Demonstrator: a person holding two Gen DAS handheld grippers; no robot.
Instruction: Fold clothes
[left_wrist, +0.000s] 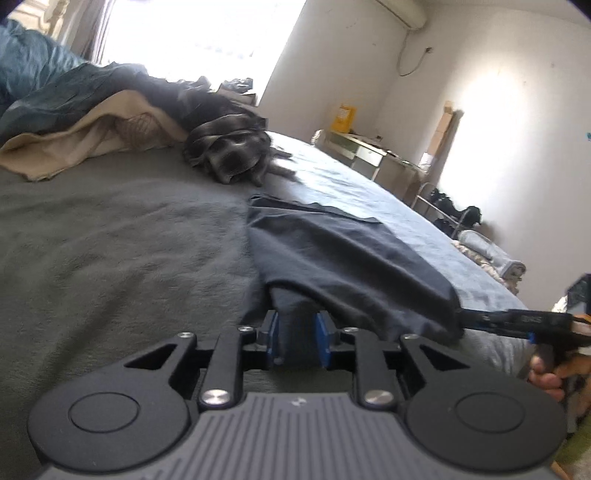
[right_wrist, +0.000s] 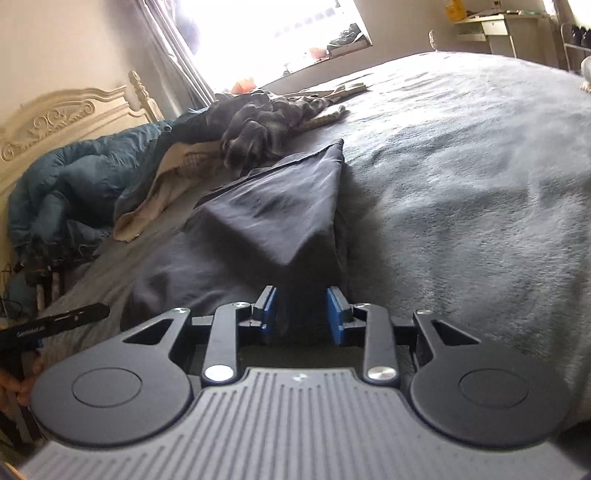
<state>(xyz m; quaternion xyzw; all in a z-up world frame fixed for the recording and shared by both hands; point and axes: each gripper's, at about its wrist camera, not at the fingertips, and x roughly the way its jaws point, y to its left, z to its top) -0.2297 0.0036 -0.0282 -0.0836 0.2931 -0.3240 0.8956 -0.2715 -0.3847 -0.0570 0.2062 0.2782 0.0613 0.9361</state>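
A dark navy garment (left_wrist: 332, 258) (right_wrist: 266, 221) lies on the bed's grey blanket (left_wrist: 110, 240) (right_wrist: 461, 184), raised into a loose ridge at its near edge. My left gripper (left_wrist: 297, 325) stands at the garment's near left corner, its blue pads (left_wrist: 273, 332) apart with a fold of navy cloth loose between them. My right gripper (right_wrist: 301, 310) is at the other near corner, also open, with cloth hanging between its pads (right_wrist: 334, 317) and a gap beside it. Each wrist view catches the other gripper at its edge: right gripper (left_wrist: 469, 317), left gripper (right_wrist: 99, 310).
A crumpled plaid garment (left_wrist: 229, 147) (right_wrist: 258, 133), a beige cloth (left_wrist: 74, 144) (right_wrist: 159, 192) and a teal duvet (left_wrist: 29, 62) (right_wrist: 66, 184) are heaped toward the cream headboard (right_wrist: 55, 114). A desk (left_wrist: 362, 147) and a shoe rack (left_wrist: 443, 206) stand beyond the bed's far side.
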